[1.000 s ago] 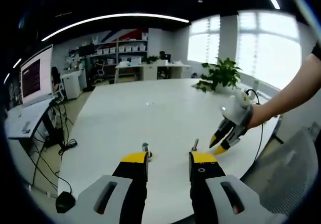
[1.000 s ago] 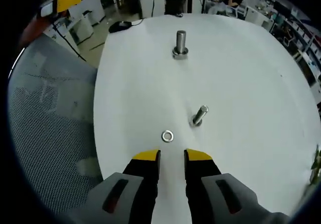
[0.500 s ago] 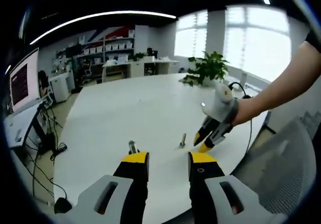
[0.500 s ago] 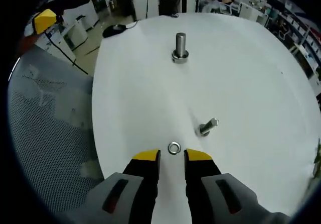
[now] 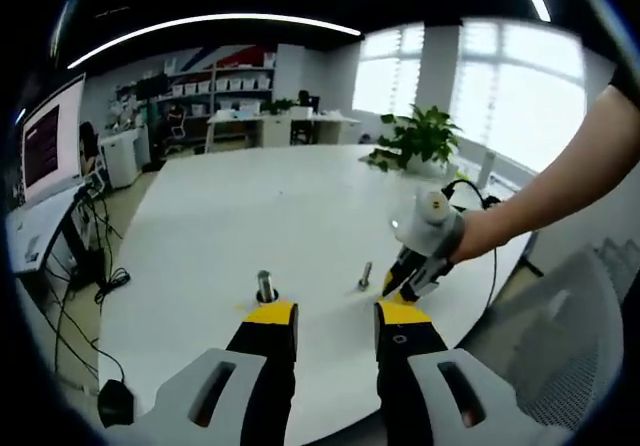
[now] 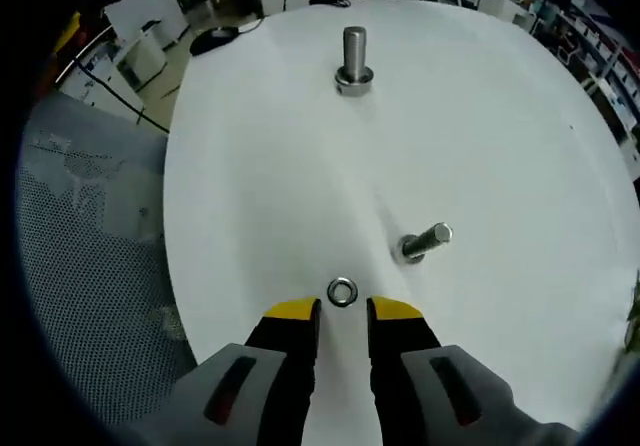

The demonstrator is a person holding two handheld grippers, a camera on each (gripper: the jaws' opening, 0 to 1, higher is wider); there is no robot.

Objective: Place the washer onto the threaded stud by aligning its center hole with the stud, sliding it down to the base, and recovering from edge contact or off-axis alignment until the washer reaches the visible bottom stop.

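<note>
Right tongs (image 6: pixel 343 311) hover low over the white surface (image 6: pixel 500 136) with their yellow-tipped jaws parted by a narrow gap and gripping nothing. The washer (image 6: pixel 342 292) lies flat on the surface just beyond the tips, centred on the gap between them, its hole facing up. A little further out and to the right in the right gripper view stands a small threaded stud (image 6: pixel 425 242); it appears to lean toward the right of that view, its long axis running from the base near the washer out to the free end. Well beyond, near the far edge of the surface, a larger stud (image 6: pixel 353 60) stands upright on a nut-like base.

In the left gripper view, the left tongs (image 5: pixel 336 316) are held above the near edge of the surface, jaws apart and empty, with the larger stud (image 5: pixel 265 287) just past the left jaw. The right tongs (image 5: pixel 405 284) come in from the right, angled steeply down beside the small stud (image 5: pixel 365 276), carried by a hand (image 5: pixel 478 241) on an outstretched forearm
</note>
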